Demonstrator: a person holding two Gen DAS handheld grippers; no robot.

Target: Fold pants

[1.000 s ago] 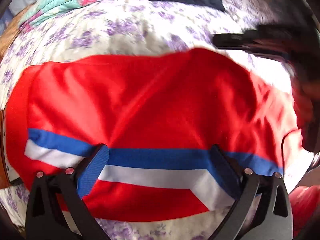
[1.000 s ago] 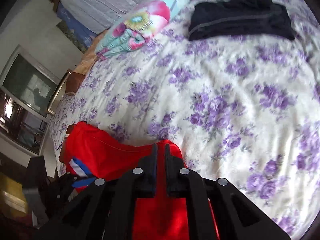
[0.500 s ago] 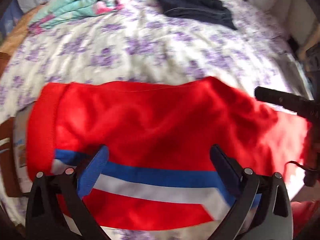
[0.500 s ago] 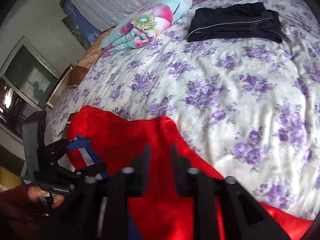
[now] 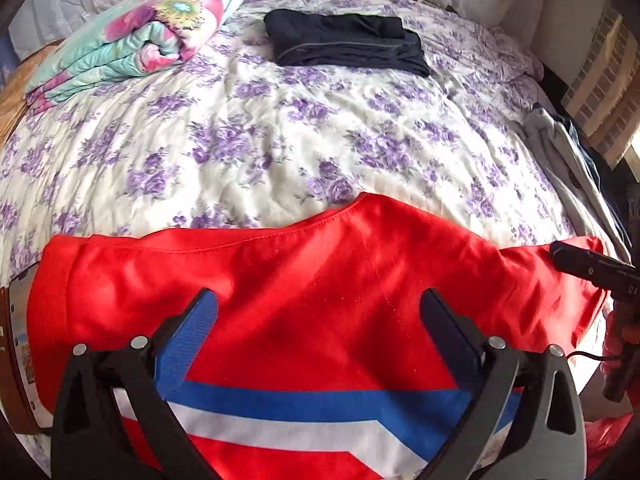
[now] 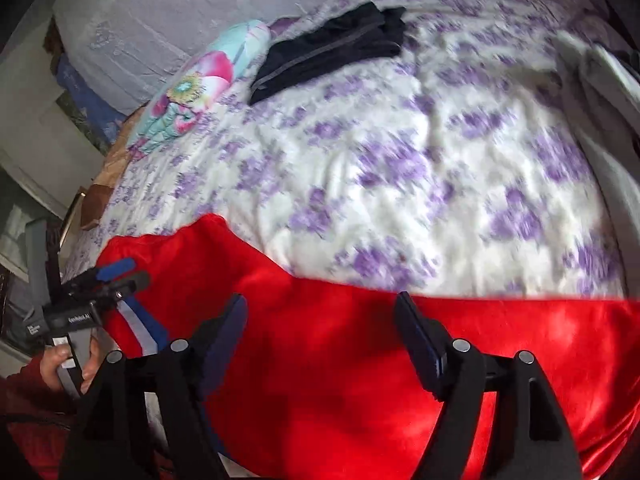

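The red pants [image 5: 320, 292] with a blue and white stripe lie across the near edge of the bed; they also show in the right wrist view [image 6: 360, 360]. My left gripper [image 5: 320, 312] is open and empty, hovering above the pants near the stripe. My right gripper [image 6: 320, 320] is open and empty above the red cloth. The left gripper also shows at the left of the right wrist view [image 6: 116, 276]. The tip of the right gripper shows at the right edge of the left wrist view [image 5: 580, 264].
The bed has a white quilt with purple flowers [image 5: 280, 140]. A folded dark garment [image 5: 344, 42] and a rolled floral blanket [image 5: 132, 40] lie at the far side. Grey clothes [image 5: 568, 152] hang over the right edge. A wooden bedside piece [image 6: 94, 204] stands on the left.
My right gripper has opened and let go of the red pants. Both grippers have pulled back toward the near edge, and the pants lie flatter on the bed.
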